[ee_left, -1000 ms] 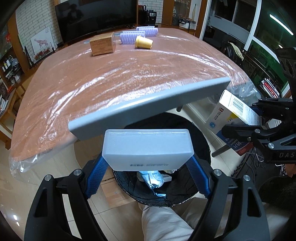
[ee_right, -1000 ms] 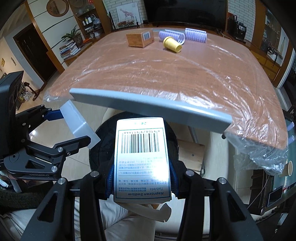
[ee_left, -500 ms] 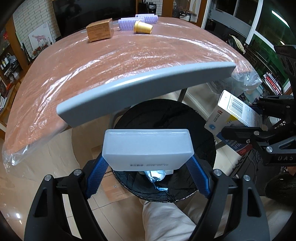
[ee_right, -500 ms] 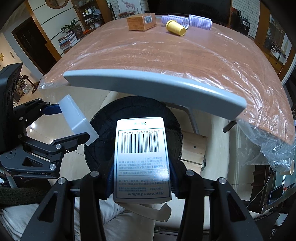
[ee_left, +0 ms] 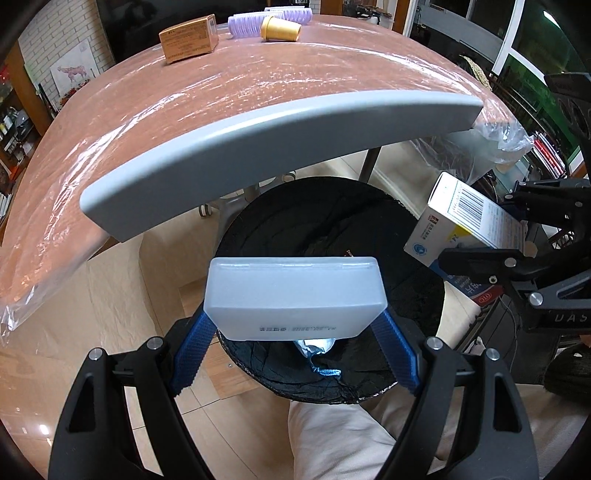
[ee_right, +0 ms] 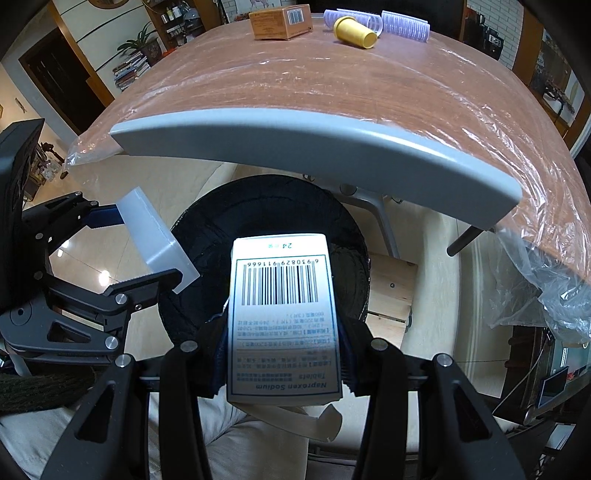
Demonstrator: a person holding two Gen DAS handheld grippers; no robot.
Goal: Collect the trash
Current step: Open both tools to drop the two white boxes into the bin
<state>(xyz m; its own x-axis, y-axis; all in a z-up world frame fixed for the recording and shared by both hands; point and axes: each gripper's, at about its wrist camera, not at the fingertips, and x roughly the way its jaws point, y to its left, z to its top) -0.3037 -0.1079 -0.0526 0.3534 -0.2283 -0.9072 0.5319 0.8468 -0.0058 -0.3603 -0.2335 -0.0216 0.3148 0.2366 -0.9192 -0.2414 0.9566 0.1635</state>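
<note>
Item 1: left gripper (ee_left: 295, 325). Blue fingers (ee_left: 192, 354) set wide apart and clamped on the two short ends of a frosted white plastic box (ee_left: 295, 295). The box lies crosswise between them, its printed edge facing the camera, held above the near part of the bin opening.

Item 2: right gripper (ee_right: 282, 354). Fingers drawn close and clamped on the long sides of a white medicine carton (ee_right: 282, 317), barcode face up. The carton runs lengthwise out past the fingertips; an open flap hangs at its near end. It is held over the bin.

Item 3: round bin with black liner (ee_left: 332, 229), on the floor below the bench edge. Crumpled silvery wrapper (ee_left: 314, 347) inside.

Item 4: bench (ee_left: 184, 110), covered in clear plastic sheet, grey rim. At its far end: brown cardboard box (ee_left: 188, 38), yellow paper cup (ee_left: 280, 29) on its side, purple rollers (ee_left: 243, 24).

Item 5: person's light trouser leg (ee_left: 343, 439), below the left gripper.
</note>
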